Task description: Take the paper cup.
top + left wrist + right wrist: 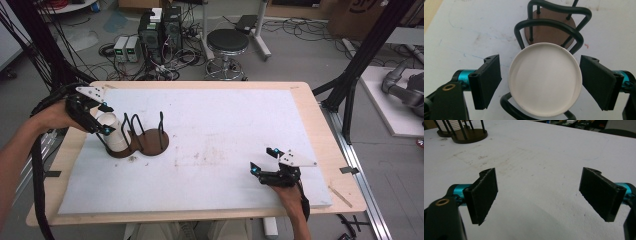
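Left gripper view, cup between apart jaws

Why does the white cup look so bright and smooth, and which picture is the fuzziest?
In the left gripper view, the white cup is evenly lit and washed out, so its inside shows hardly any detail. In the right gripper view, the left gripper's side of the table is soft: the rack far off looks blurry. The high view is grainy and slightly curved at its edges.

Left gripper view: cup hides the near wire loops of the rack. Right gripper view: rack and cup cut off at top edge.
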`<state>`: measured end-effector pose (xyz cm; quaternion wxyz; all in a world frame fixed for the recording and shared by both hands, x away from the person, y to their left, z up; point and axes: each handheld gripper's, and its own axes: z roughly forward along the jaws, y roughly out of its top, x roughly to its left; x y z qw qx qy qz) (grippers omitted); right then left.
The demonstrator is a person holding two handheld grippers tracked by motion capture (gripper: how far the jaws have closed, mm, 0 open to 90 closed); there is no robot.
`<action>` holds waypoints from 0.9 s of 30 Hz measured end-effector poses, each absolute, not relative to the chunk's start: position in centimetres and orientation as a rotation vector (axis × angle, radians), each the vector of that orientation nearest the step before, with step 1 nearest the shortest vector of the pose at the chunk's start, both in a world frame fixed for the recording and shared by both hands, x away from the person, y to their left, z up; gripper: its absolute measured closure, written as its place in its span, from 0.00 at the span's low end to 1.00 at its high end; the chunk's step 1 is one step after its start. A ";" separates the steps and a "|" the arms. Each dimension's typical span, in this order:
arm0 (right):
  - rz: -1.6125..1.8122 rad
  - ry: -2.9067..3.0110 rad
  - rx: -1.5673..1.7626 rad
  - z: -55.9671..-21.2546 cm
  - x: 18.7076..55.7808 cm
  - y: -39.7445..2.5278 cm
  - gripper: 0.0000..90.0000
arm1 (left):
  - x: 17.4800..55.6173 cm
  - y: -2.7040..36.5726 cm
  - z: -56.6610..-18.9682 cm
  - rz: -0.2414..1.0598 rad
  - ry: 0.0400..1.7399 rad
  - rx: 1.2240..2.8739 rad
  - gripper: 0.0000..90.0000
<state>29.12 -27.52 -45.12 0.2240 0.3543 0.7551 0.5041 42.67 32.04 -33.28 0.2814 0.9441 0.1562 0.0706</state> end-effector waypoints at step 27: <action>1.389 2.089 0.983 -45.1 29.2 -27.5 0.17 | 42.4 32.2 -33.6 0.184 0.439 2.539 0.35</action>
